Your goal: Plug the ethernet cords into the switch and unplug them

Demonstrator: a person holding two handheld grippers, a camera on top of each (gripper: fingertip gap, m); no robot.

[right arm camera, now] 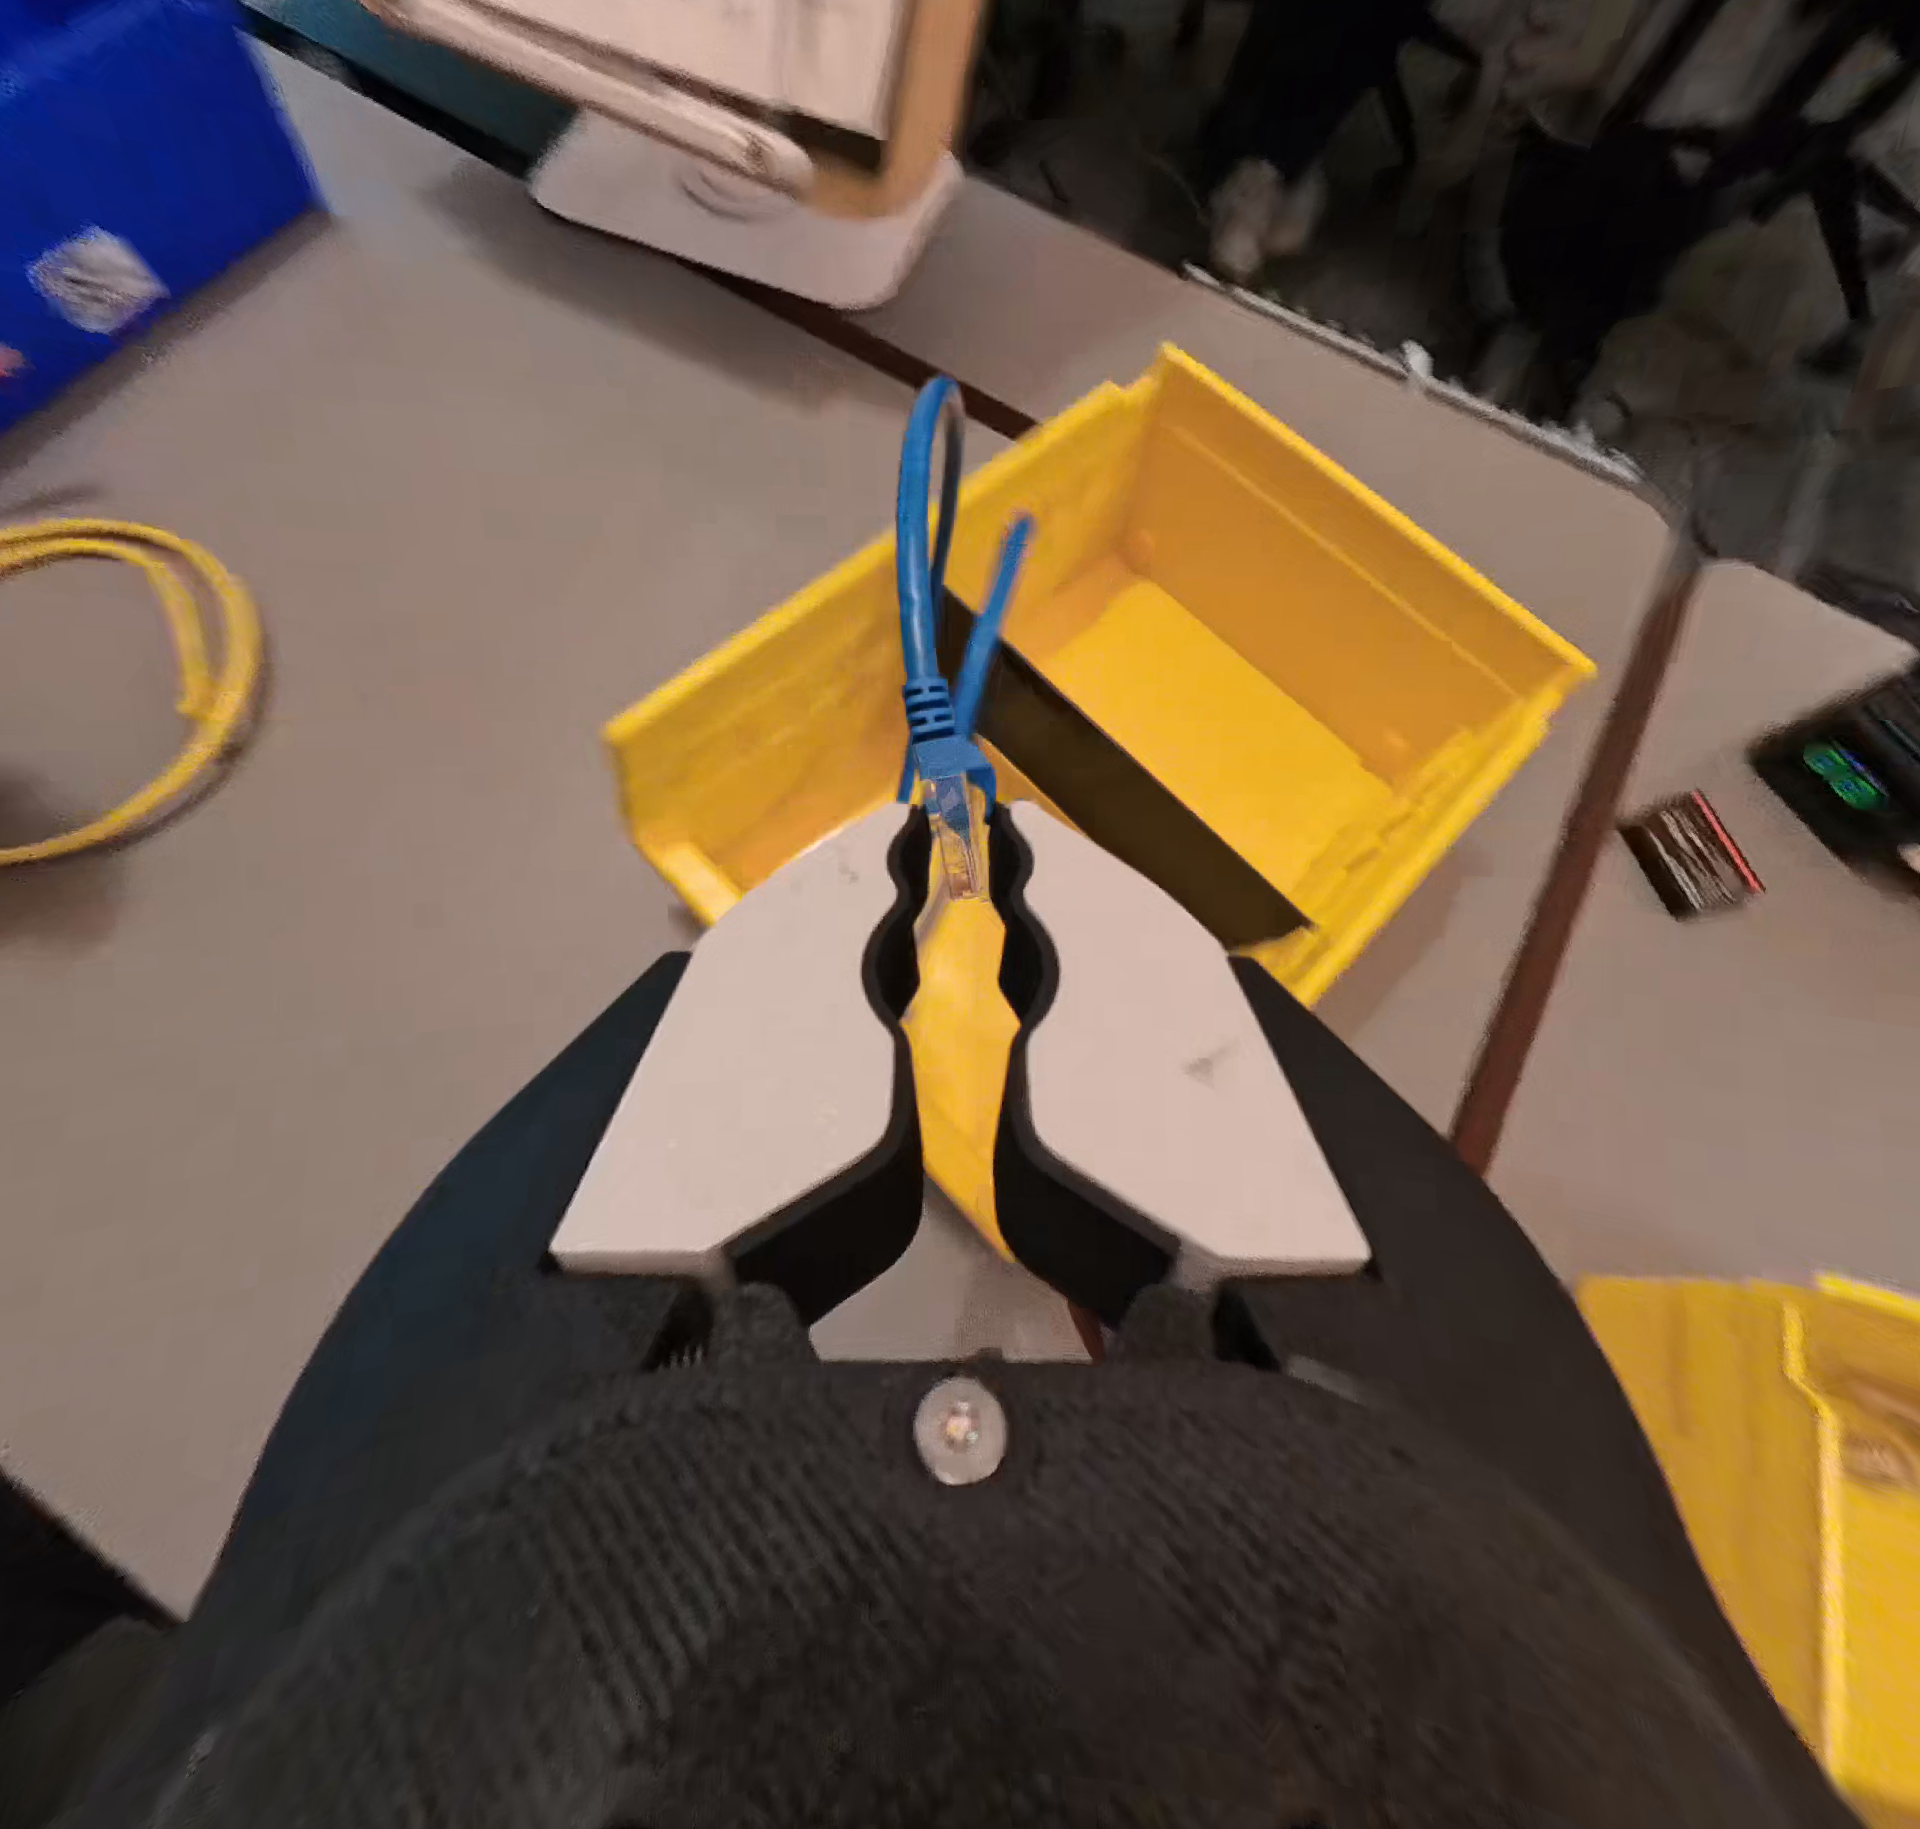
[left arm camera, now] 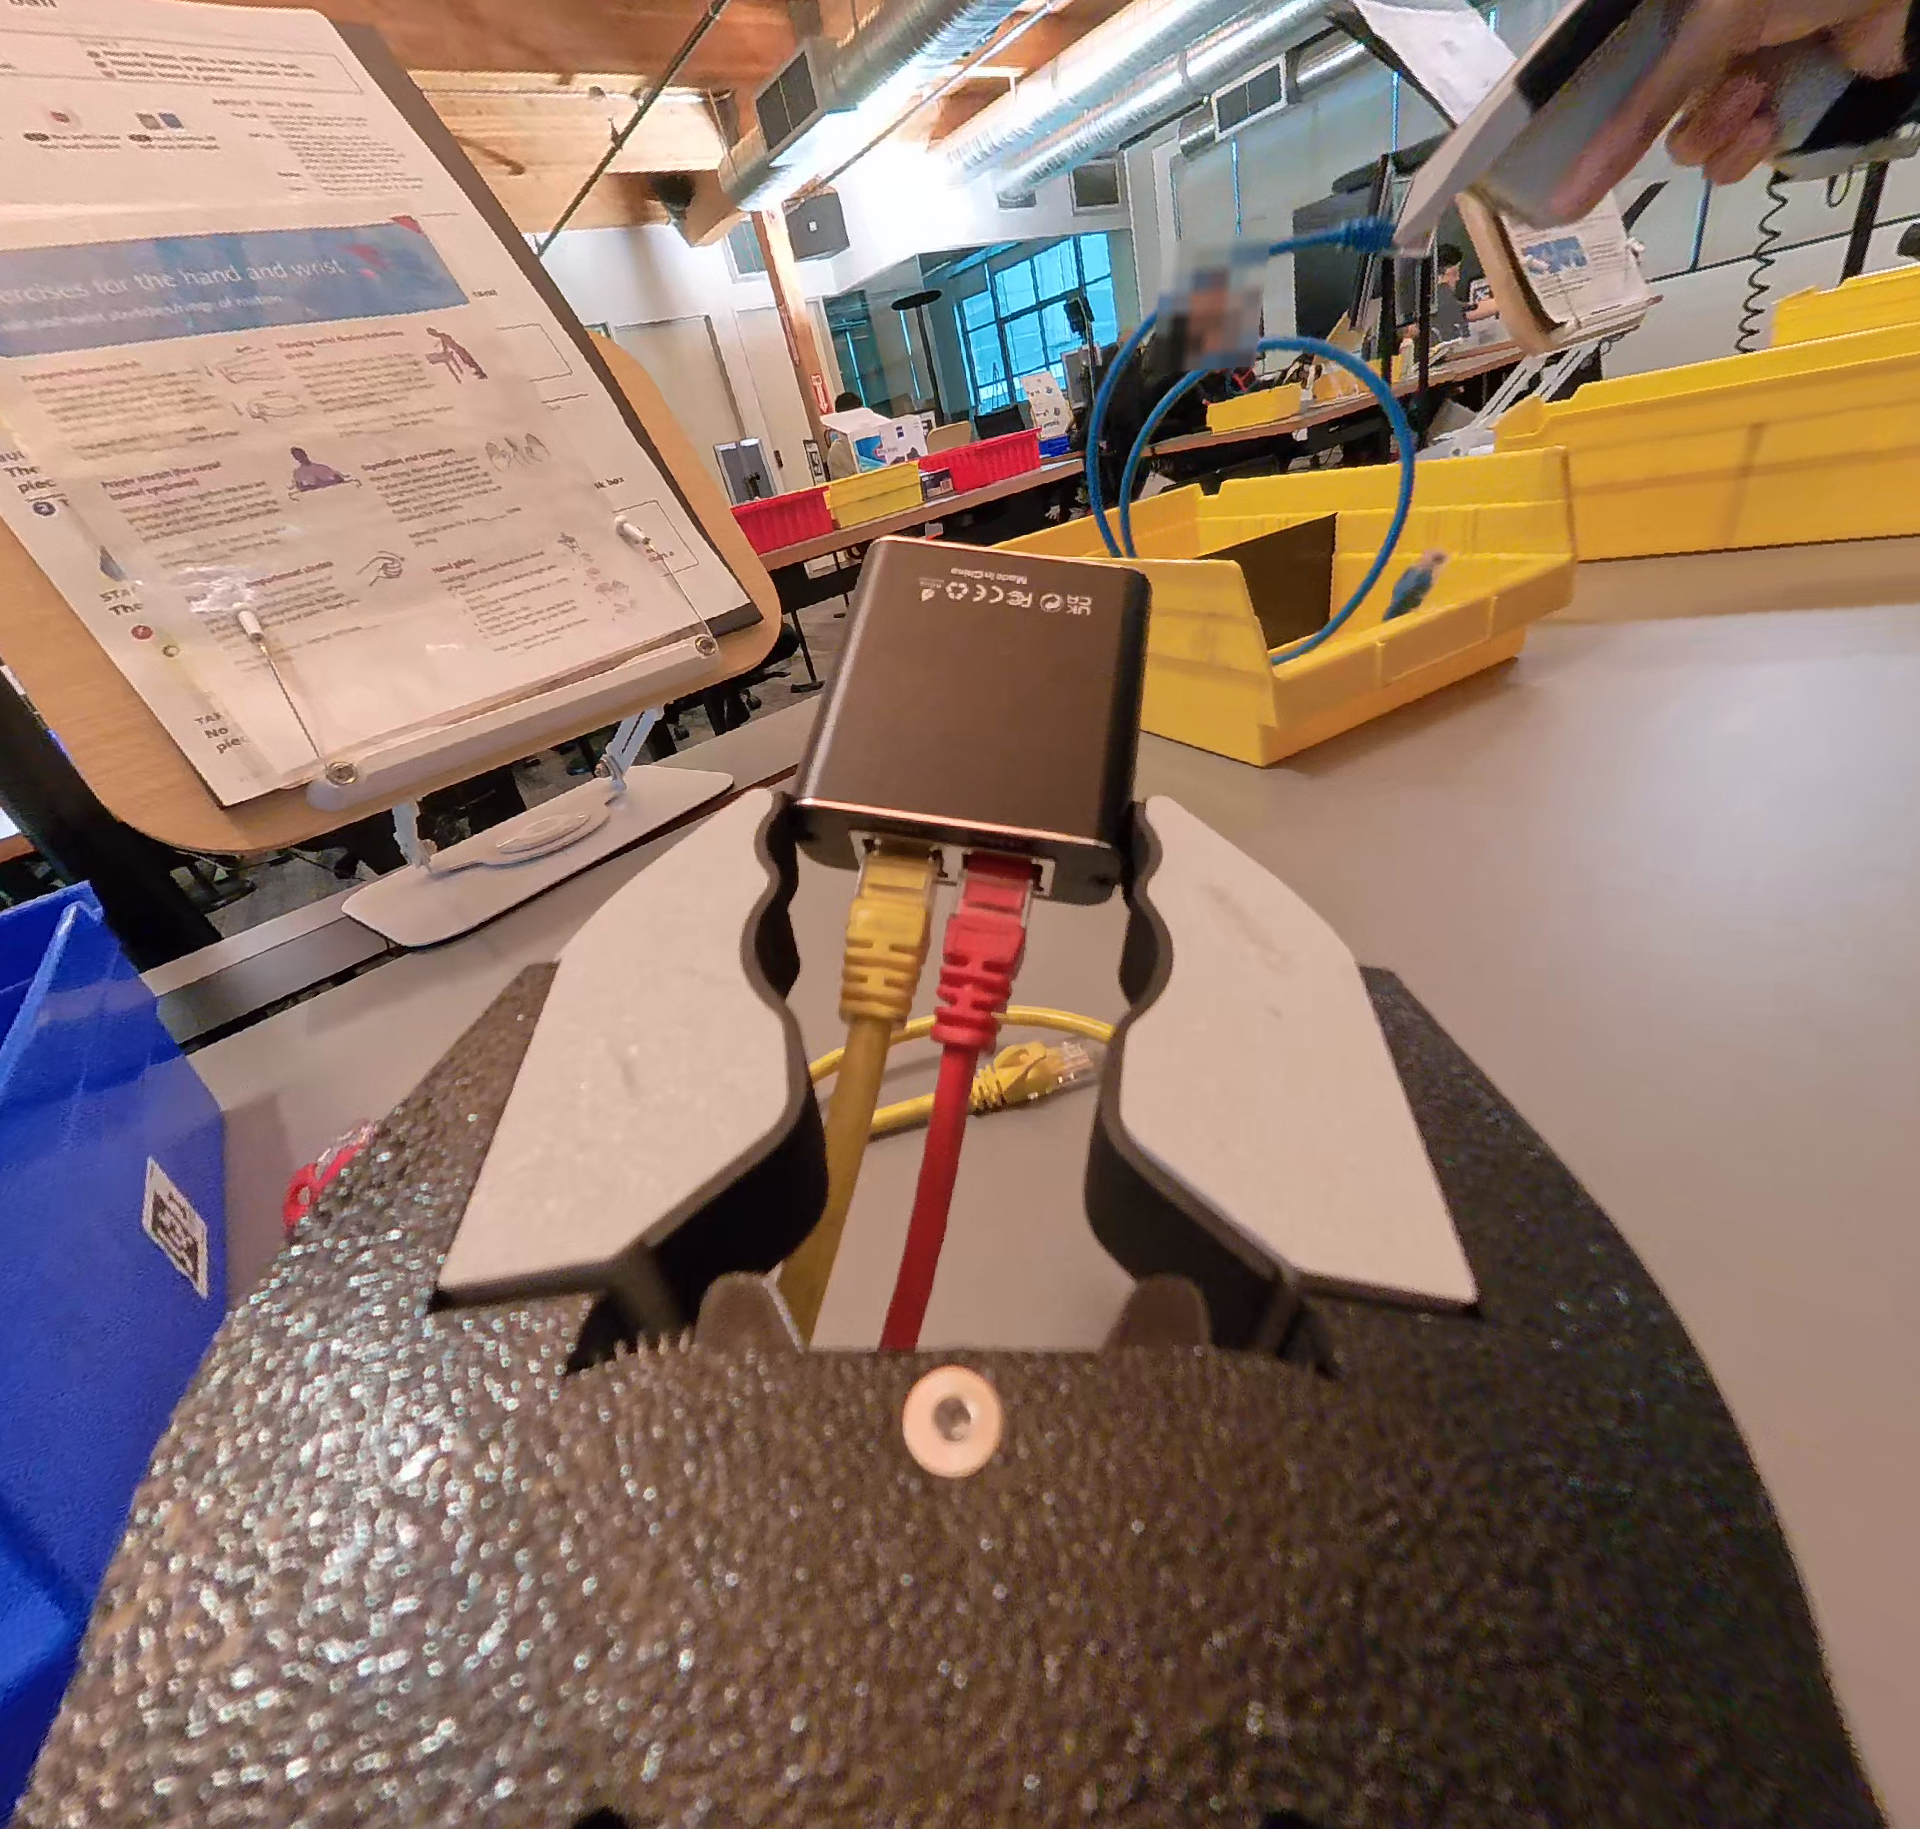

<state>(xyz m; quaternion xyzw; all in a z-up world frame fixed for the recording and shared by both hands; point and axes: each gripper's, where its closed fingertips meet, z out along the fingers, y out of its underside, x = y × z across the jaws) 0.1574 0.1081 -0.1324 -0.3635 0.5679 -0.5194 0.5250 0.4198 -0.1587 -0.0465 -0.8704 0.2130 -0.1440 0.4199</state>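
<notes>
The left gripper clamps its fingers on the black switch, lifted tilted above the desk, with a yellow cord and a red cord plugged side by side. The right gripper pinches the clear plug of the blue cord, looped above a yellow bin. A blue bin sits left.
</notes>
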